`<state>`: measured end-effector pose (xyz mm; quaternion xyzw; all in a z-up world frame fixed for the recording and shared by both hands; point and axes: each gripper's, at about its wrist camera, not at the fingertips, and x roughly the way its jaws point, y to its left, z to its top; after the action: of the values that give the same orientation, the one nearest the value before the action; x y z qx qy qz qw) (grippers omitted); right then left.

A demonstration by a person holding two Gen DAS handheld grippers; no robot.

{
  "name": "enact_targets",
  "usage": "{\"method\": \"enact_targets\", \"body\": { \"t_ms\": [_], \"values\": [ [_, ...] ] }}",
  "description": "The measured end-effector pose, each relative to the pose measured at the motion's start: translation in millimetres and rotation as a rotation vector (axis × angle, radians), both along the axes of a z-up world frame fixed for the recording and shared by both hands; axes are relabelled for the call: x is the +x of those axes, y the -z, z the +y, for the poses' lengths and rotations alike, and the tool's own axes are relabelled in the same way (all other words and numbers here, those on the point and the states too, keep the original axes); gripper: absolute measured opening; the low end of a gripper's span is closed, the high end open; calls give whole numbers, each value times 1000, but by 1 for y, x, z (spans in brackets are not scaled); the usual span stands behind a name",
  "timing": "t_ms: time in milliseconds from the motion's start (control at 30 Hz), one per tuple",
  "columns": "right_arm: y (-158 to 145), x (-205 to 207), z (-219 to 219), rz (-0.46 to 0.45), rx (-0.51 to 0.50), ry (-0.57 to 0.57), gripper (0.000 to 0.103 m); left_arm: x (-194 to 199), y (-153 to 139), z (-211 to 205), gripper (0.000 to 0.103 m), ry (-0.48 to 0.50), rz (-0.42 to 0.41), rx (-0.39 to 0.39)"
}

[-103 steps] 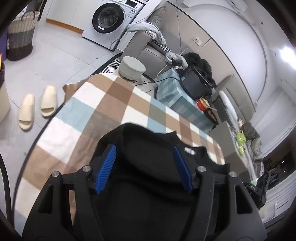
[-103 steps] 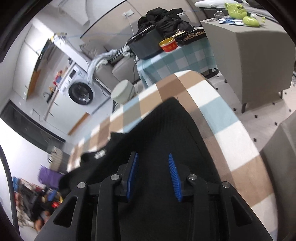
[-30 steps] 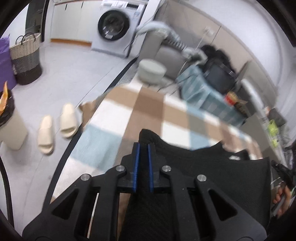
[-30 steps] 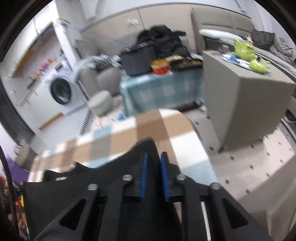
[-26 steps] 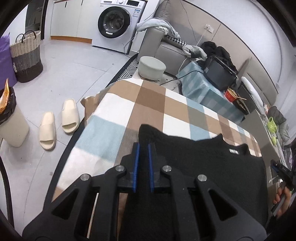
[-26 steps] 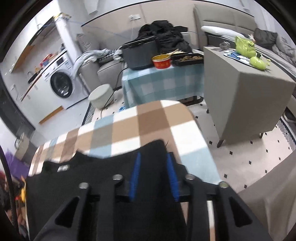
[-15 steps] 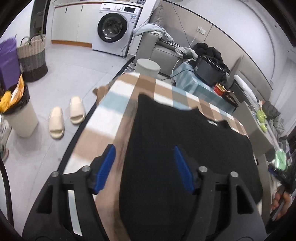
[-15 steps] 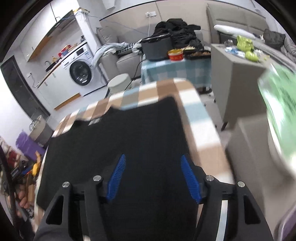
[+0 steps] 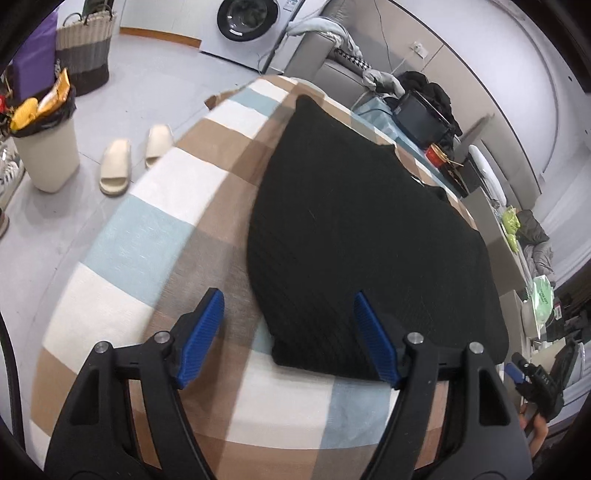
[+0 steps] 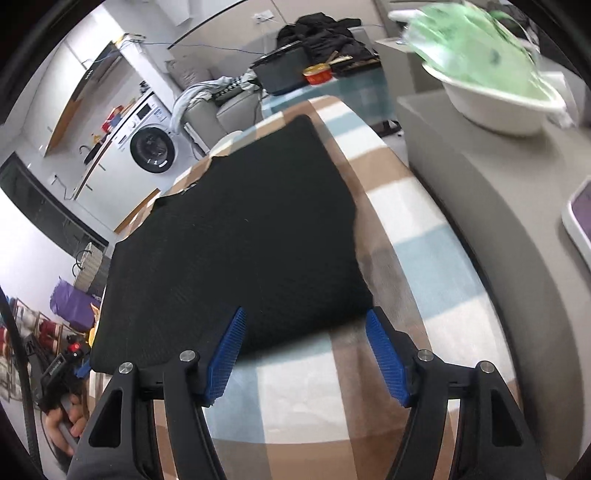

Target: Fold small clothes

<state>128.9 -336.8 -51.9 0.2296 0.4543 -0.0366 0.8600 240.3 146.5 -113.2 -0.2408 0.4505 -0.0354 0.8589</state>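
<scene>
A black knit garment (image 9: 354, 229) lies spread flat on the checked tablecloth (image 9: 155, 229); it also shows in the right wrist view (image 10: 240, 236). My left gripper (image 9: 288, 328) is open and empty, hovering above the garment's near left corner. My right gripper (image 10: 306, 339) is open and empty, above the garment's near right corner. The blue fingertips (image 10: 384, 354) straddle the hem without touching it.
A grey cabinet (image 10: 498, 206) with a white bowl (image 10: 495, 107) stands right of the table. Slippers (image 9: 129, 158), a bin (image 9: 48, 147) and a basket (image 9: 83, 55) are on the floor to the left. A washing machine (image 9: 247, 22) and sofa stand beyond.
Both grippers were shut on the garment's far corners a second ago, then opened and let go. They have since drawn back toward the near edge of the spread garment.
</scene>
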Motion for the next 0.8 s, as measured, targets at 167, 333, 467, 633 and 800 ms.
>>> {"method": "enact_targets", "body": {
  "t_ms": [167,333,467,633,800],
  "values": [
    [1,-11,-5,3,49,26,69,-6,-1,-14,54,29,-1,17],
    [4,-5,0,20,104,25,69,-31,3,-9,54,-1,51,-33],
    [12,11,7,28,129,19,69,-50,10,-9,56,-7,69,-143],
    [13,27,10,10,119,65,69,-25,11,-23,56,-13,67,-186],
    [15,41,6,-13,73,156,51,-1,11,-40,33,-42,49,-151]
  ]
}}
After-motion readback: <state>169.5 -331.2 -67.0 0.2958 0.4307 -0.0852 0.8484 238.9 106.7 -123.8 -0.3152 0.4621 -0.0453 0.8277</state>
